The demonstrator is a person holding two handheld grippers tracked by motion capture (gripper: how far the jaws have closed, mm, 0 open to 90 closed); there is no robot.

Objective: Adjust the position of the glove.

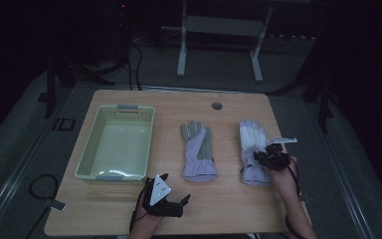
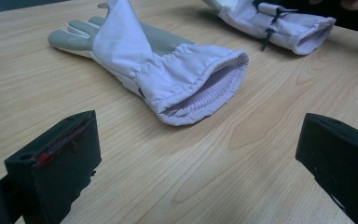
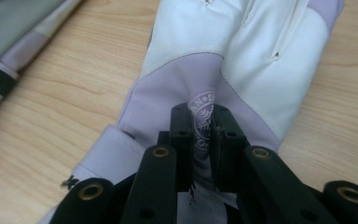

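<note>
Left tool (image 1: 171,196): nearest the table's near edge, resting low, jaws wide apart with nothing between them; in the left gripper view bare wood lies between the two black jaws
Right tool (image 3: 204,140): jaws pinched together on a fold of fabric in the back of the right glove (image 3: 242,70), just above the cuff, with the printed emblem caught in the pleat
Right glove, place: flat on the table (image 1: 229,199) near its right side, cuff toward the person, fingers pointing away; its long axis runs near to far, in line with the right tool
Middle glove (image 1: 199,152): free, between the two tools, lying the same way; its open cuff (image 2: 205,93) faces the left tool, which is the nearer one to it
Basket (image 1: 115,142): pale green, at the far left of the table, beyond the left tool and well apart from the right glove
Turning relation: I judge that the held glove has to travel leftward across the middle glove to reach the basket, so a lift clear of the table comes first
</note>
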